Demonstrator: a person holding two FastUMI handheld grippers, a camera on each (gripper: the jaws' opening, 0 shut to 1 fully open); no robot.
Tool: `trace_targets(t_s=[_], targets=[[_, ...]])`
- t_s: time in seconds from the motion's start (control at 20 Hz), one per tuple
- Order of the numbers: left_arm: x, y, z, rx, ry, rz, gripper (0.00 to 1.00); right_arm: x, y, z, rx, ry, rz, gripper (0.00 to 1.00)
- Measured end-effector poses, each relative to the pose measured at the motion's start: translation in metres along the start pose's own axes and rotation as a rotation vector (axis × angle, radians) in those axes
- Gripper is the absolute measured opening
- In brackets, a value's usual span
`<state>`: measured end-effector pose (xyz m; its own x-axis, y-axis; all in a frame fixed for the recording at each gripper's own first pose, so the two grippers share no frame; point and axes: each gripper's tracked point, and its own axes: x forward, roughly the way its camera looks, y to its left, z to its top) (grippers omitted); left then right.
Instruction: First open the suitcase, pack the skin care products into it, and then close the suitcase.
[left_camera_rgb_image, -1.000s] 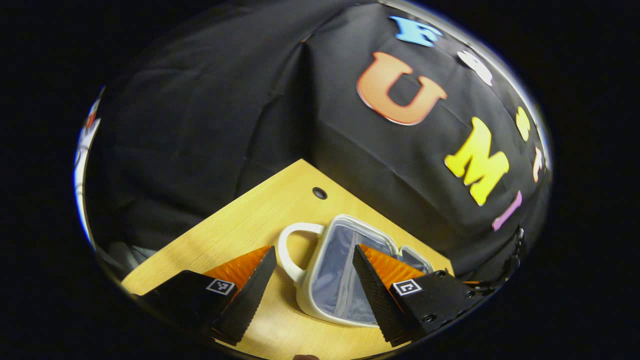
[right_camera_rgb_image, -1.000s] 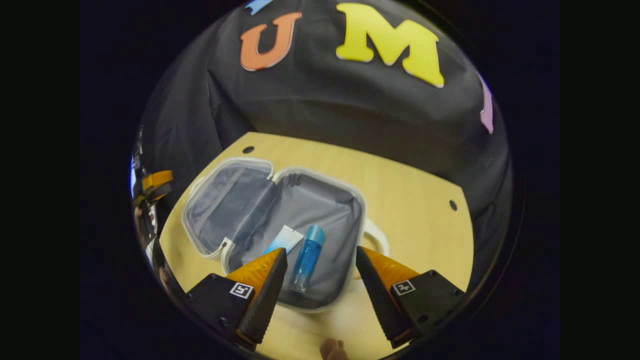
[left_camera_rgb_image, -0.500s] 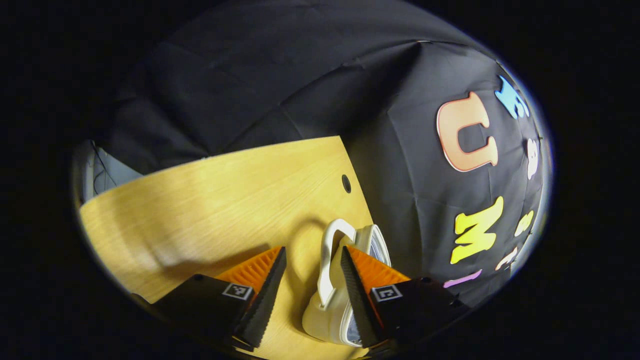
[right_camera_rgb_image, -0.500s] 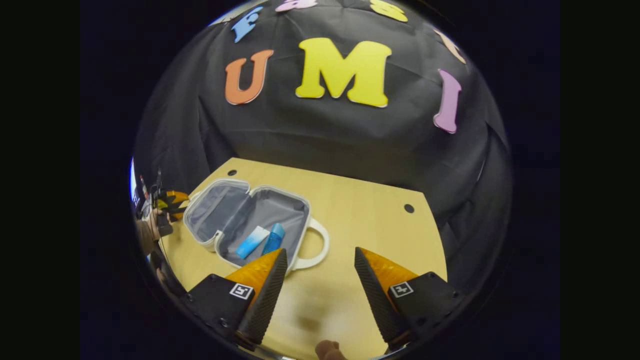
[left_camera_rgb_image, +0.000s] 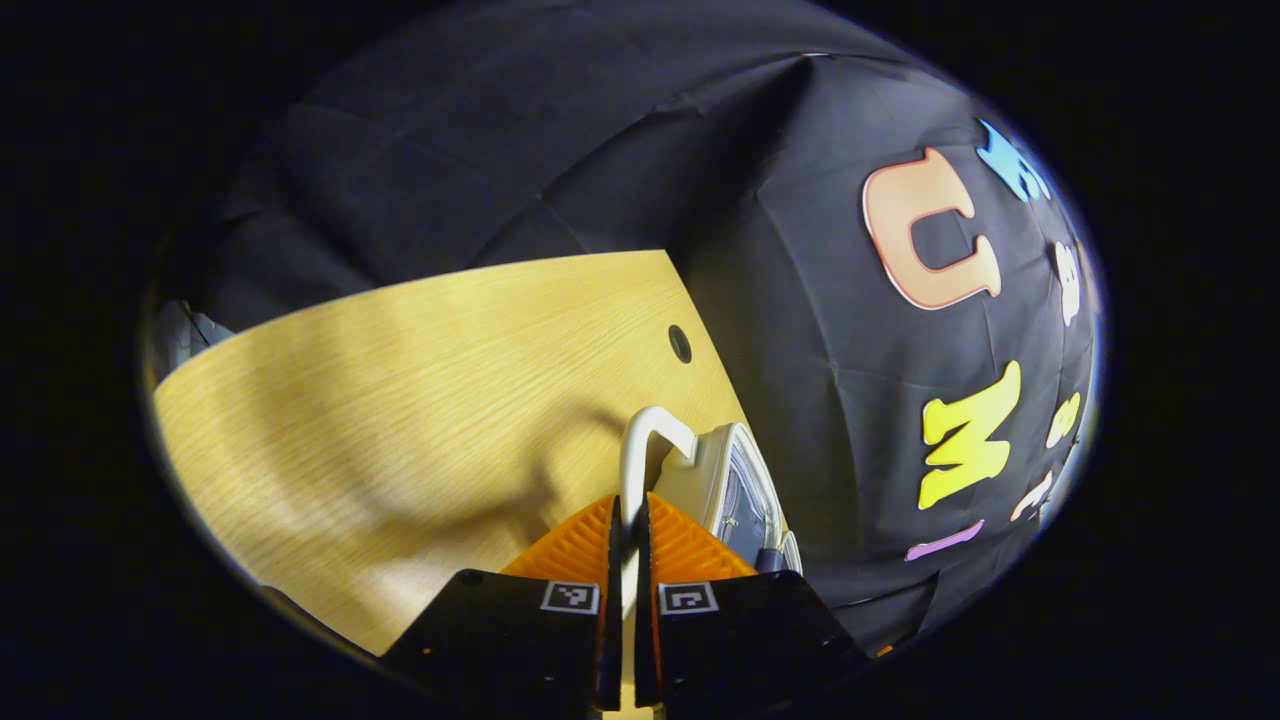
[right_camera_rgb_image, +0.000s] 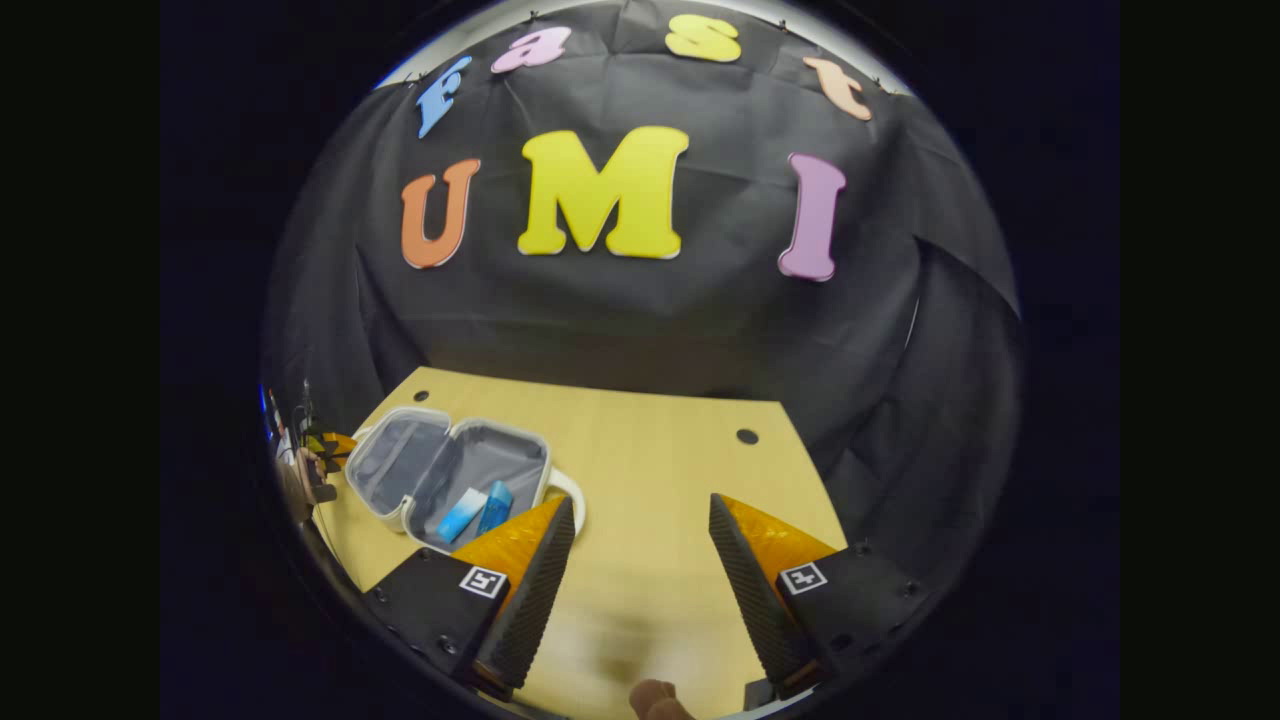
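A small white suitcase (right_camera_rgb_image: 395, 465) with grey lining lies open on the wooden table (right_camera_rgb_image: 650, 450), at the left of the right gripper view. A light blue tube (right_camera_rgb_image: 461, 514) and a blue bottle (right_camera_rgb_image: 494, 507) lie in its right half. In the left gripper view I see the suitcase (left_camera_rgb_image: 715, 480) edge-on, and my left gripper (left_camera_rgb_image: 627, 520) is shut on its white handle (left_camera_rgb_image: 640, 440). My right gripper (right_camera_rgb_image: 640, 520) stands open above bare table, to the right of the case, with nothing between its fingers. The left gripper (right_camera_rgb_image: 325, 445) and a hand (right_camera_rgb_image: 298, 480) also sit beside the case's left half.
The table (left_camera_rgb_image: 400, 380) stretches left of the case in the left gripper view, with a round hole (left_camera_rgb_image: 680, 343) near its back edge. Another hole (right_camera_rgb_image: 747, 436) lies at the back right. Black cloth walls close the booth behind and at the sides.
My left gripper has swung round to the case's side and shut on the handle. My right gripper has drawn back and to the right, away from the open case, staying open.
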<state>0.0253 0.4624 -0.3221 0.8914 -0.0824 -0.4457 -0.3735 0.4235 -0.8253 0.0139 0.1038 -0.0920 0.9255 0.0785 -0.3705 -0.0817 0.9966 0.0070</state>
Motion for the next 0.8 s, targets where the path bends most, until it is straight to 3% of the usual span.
trace_targets(t_s=[0.05,0.3,0.65,0.8], targets=[[-0.004,-0.009,0.003,0.024,-0.007,0.006,0.06,-0.005,-0.008,0.009,-0.008,-0.028,-0.011,0.80],[-0.033,-0.075,0.019,0.194,-0.078,0.000,0.03,-0.017,-0.025,0.030,-0.026,-0.118,0.008,0.80],[-0.060,-0.212,-0.020,0.659,-0.156,-0.046,0.03,-0.018,-0.043,0.047,-0.031,-0.189,0.053,0.80],[-0.062,-0.255,-0.054,0.776,-0.176,-0.046,0.03,-0.016,-0.065,0.057,-0.035,-0.235,0.034,0.80]])
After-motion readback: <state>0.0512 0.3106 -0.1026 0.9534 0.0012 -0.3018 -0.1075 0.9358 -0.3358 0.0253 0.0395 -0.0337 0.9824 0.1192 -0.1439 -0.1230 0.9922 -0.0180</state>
